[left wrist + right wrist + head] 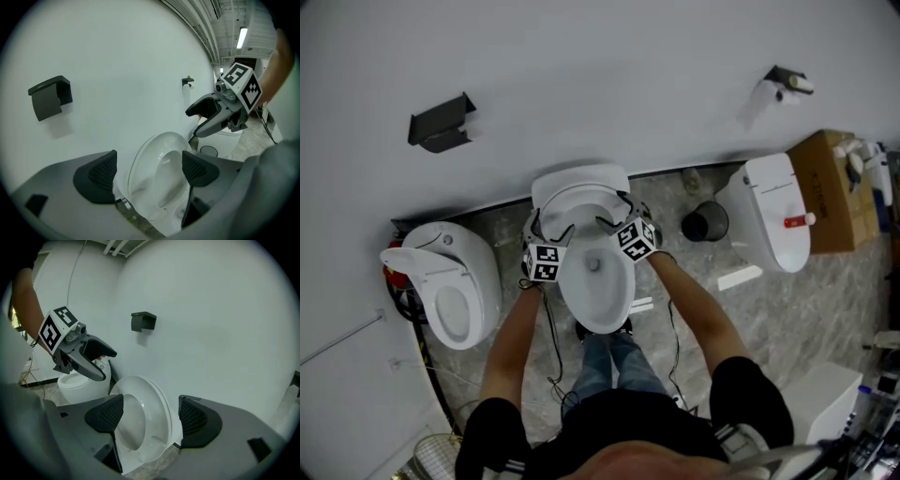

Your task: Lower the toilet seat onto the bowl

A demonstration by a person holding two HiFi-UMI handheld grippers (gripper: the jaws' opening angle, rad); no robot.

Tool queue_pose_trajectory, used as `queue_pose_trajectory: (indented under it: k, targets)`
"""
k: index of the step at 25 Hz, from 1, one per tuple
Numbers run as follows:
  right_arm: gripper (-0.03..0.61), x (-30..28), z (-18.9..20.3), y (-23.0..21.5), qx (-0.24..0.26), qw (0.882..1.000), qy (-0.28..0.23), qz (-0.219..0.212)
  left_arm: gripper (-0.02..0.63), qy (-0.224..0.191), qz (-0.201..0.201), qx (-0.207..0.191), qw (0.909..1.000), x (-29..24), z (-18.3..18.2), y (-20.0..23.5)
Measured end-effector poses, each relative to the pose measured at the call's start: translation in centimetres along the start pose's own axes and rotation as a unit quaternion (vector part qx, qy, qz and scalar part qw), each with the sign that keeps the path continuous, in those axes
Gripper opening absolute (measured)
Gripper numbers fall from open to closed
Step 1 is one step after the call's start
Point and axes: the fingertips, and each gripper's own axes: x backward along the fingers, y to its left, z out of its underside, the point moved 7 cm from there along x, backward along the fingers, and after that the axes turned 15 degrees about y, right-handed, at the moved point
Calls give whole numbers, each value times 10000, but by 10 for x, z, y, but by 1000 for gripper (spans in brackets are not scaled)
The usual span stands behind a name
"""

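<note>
The toilet seat (581, 199) is up at the back of the bowl (596, 292). It is tilted rather than flat and not yet down on the rim. The bowl sits straight ahead of you against the white wall (581, 66), open and bare in the head view.

Your left gripper (544, 232) is at the seat's left edge and your right gripper (617, 217) is at its right edge, so the two flank the raised ring. Both tongs are released. In each gripper view the jaws are spread wide with the seat's edge standing between the dark ribbed pads (96, 176). The pads are not clamped on it, and a strip of wall shows between the outer pad and the seat's rim. Each gripper view also catches the other gripper, poised above and beside the seat.

A second toilet (450, 286) stands just to your left on the marbled floor (769, 309), and a third toilet (773, 214) stands to your right. A black bin (705, 223) sits between the third toilet and your bowl. A cardboard box (834, 192) is beyond the third toilet. A black holder (441, 124) is fixed to the wall up on the left.
</note>
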Motion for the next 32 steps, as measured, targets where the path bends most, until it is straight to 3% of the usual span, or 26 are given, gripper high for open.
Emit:
queue_pose_trajectory:
  k: [9, 15, 20, 32]
  targets:
    - [322, -63, 6, -11, 599, 9949, 802, 103, 368, 623, -137, -651, 9958, -64, 4, 13]
    - [244, -81, 7, -20, 965, 9907, 931, 219, 253, 794, -308, -914, 9922, -80, -9, 20]
    - [190, -91, 8, -19, 1217, 9868, 1052, 203, 225, 1043, -287, -1346, 9850, -92, -11, 16]
    - [166, -87, 11, -12, 1320, 9854, 1042, 251, 202, 1077, -249, -1329, 9849, -92, -6, 14]
